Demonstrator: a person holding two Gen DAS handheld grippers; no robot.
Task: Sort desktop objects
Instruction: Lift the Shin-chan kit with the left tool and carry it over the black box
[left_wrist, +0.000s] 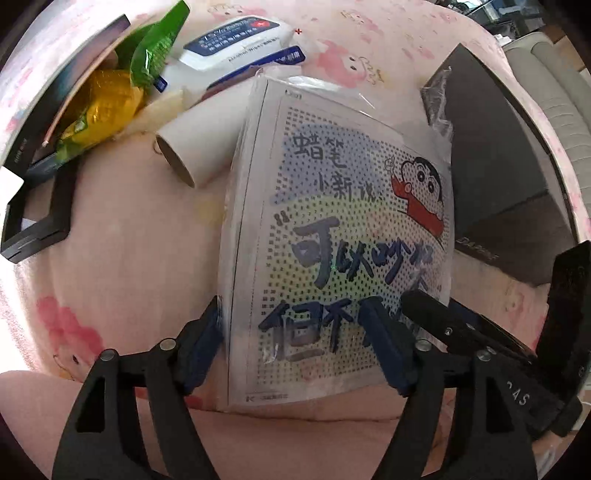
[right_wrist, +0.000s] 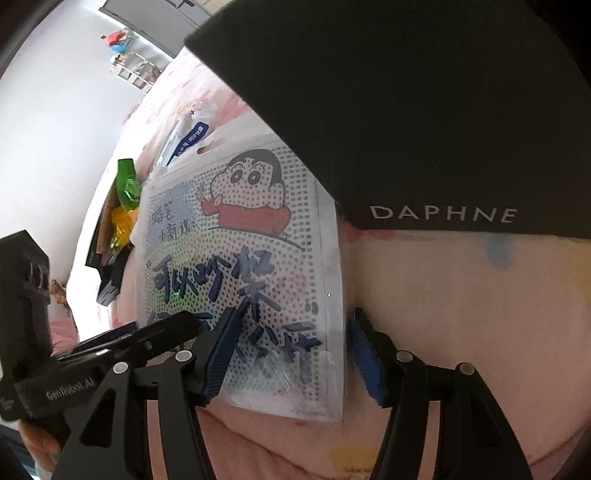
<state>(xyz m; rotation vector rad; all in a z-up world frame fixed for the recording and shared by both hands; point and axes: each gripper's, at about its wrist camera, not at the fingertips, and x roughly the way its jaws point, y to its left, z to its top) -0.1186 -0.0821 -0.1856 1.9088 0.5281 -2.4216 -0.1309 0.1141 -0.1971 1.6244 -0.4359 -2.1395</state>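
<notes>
A plastic-wrapped cartoon book (left_wrist: 332, 221) lies flat on the pink tablecloth (left_wrist: 122, 229). My left gripper (left_wrist: 297, 347) is open over the book's near end, with its left pad at the book's left edge and its right pad above the cover. My right gripper (right_wrist: 293, 356) is open as well. Its left pad sits over the book (right_wrist: 240, 258) and its right pad just off the book's right edge. Each gripper shows in the other's view, close alongside. A black box marked DAPHNE (right_wrist: 406, 110) stands right beside the book.
A cardboard tube (left_wrist: 192, 147) lies left of the book. A wet wipes pack (left_wrist: 236, 40) is behind it. Green (left_wrist: 159, 48) and yellow (left_wrist: 107, 103) snack bags rest in an open black box (left_wrist: 33, 229) at the far left. The DAPHNE box (left_wrist: 498, 166) blocks the right side.
</notes>
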